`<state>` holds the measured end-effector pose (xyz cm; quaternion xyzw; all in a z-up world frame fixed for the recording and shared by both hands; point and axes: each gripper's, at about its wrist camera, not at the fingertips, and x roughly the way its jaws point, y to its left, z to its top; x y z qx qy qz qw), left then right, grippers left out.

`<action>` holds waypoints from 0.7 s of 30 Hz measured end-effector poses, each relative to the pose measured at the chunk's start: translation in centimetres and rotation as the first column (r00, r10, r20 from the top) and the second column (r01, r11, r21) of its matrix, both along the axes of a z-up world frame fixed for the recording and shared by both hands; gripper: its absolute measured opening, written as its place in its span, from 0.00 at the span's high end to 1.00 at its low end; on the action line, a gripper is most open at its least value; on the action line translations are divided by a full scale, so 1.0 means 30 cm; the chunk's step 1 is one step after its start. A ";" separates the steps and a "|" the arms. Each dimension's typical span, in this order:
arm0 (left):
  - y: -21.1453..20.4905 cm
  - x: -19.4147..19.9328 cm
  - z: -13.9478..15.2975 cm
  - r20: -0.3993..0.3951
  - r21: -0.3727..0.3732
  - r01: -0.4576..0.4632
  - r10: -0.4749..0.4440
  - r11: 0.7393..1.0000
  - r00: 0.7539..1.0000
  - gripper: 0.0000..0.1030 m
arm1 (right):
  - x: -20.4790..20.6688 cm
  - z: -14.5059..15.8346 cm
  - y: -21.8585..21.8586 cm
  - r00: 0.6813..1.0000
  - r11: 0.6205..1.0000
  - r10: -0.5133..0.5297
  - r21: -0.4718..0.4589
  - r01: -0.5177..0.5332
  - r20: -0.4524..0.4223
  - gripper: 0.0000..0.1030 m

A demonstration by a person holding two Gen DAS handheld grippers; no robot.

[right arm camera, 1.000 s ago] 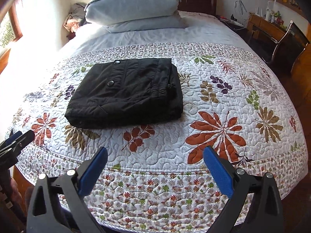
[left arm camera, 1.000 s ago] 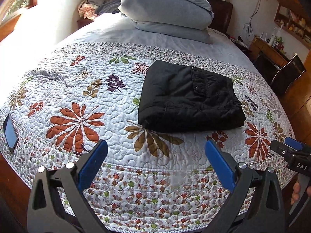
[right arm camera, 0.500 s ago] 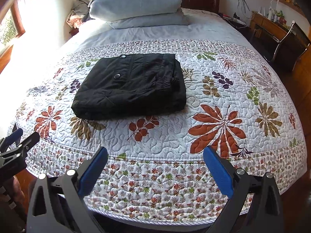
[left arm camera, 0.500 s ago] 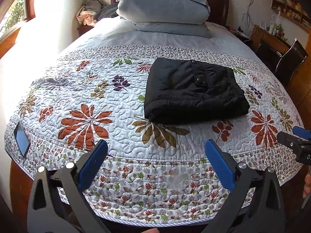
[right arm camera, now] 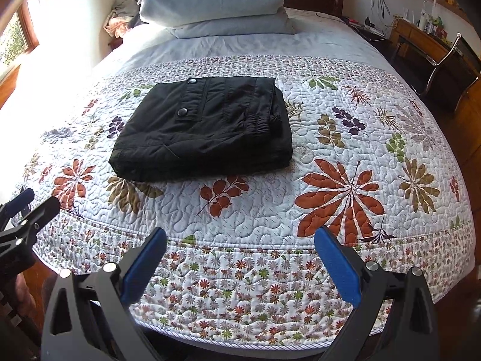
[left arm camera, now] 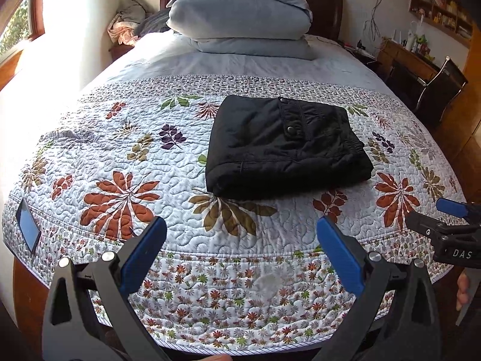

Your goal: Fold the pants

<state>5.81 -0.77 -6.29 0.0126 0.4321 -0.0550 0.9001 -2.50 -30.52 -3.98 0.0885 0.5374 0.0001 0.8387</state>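
On quilted bedspread [left arm camera: 126, 150], folded black pants [left arm camera: 285, 147]

Left gripper [left arm camera: 240, 251]: jaws stood wide apart, blue pads facing inward, nothing between them.
Right gripper [right arm camera: 240, 263]: jaws spread wide too, holding nothing.
Placing: the two were level, side by side, each showing at the other's frame edge.

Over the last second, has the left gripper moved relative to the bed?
Yes. The left gripper has pulled back from the bed: the quilt's near hem and the headboard now show fully, and the folded black pants sit farther ahead.
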 end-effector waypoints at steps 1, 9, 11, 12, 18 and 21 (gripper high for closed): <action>0.001 0.002 -0.001 0.000 0.001 -0.002 0.002 1.000 1.000 0.03 | 0.001 -0.002 0.002 1.000 1.000 0.001 0.000 -0.001 0.000 0.04; 0.003 0.008 -0.009 -0.004 0.015 -0.002 0.002 1.000 1.000 0.03 | 0.007 -0.005 0.005 1.000 1.000 0.005 0.000 -0.005 0.000 0.04; 0.002 0.010 -0.007 -0.004 0.014 -0.001 0.001 1.000 1.000 0.03 | 0.007 -0.003 0.003 1.000 1.000 0.003 -0.002 -0.003 0.003 0.04; 0.002 0.009 -0.008 -0.003 0.015 -0.002 0.002 1.000 1.000 0.03 | 0.007 -0.004 0.003 1.000 1.000 0.003 -0.003 -0.003 0.002 0.04; 0.002 0.016 -0.005 -0.004 0.008 -0.007 0.007 1.000 1.000 0.03 | 0.009 -0.006 0.002 1.000 1.000 0.006 -0.006 -0.006 0.002 0.04; 0.000 0.018 -0.006 -0.003 0.013 -0.005 0.005 1.000 1.000 0.03 | 0.009 -0.004 0.003 1.000 1.000 0.006 -0.006 -0.006 0.003 0.04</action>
